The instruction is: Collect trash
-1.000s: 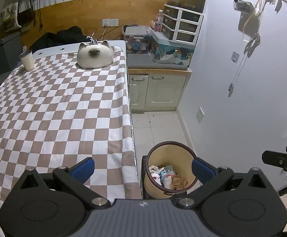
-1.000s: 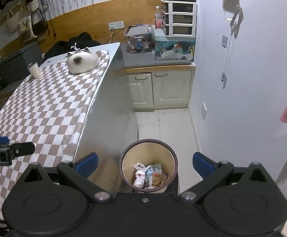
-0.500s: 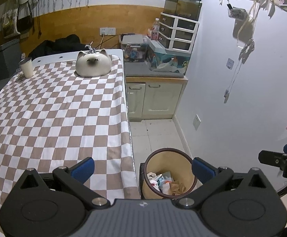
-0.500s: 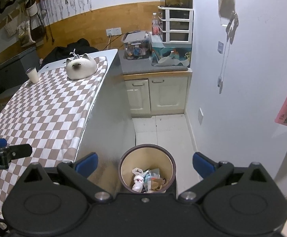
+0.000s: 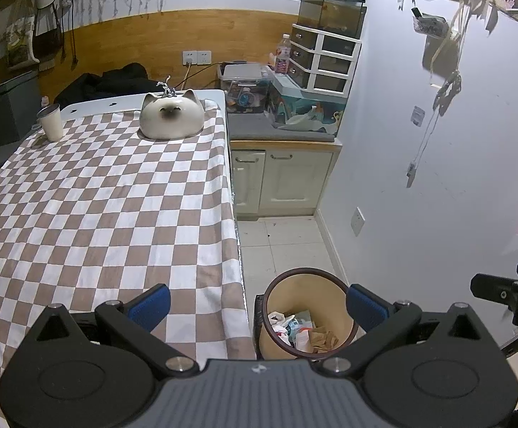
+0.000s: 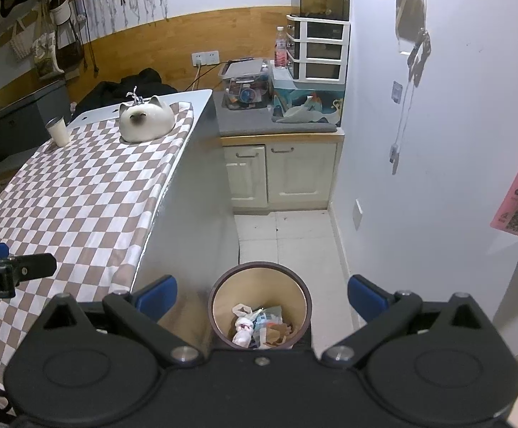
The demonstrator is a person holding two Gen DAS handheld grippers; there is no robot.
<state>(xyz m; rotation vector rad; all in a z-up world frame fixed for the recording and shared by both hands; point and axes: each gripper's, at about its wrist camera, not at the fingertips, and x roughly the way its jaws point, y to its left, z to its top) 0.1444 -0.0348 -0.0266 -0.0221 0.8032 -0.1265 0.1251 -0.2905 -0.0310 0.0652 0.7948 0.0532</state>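
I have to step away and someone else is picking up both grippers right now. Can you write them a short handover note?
Left gripper: open, holding nothing, above the table edge.
Right gripper: open, holding nothing, over the trash bin.
The bin stands on the floor beside the table and already holds trash: crumpled paper and wrappers.
On the checkered cloth only a cat-shaped bowl and a paper cup show; no loose trash is visible.
Left to do: decide whether the cup is trash and check out-of-view areas.
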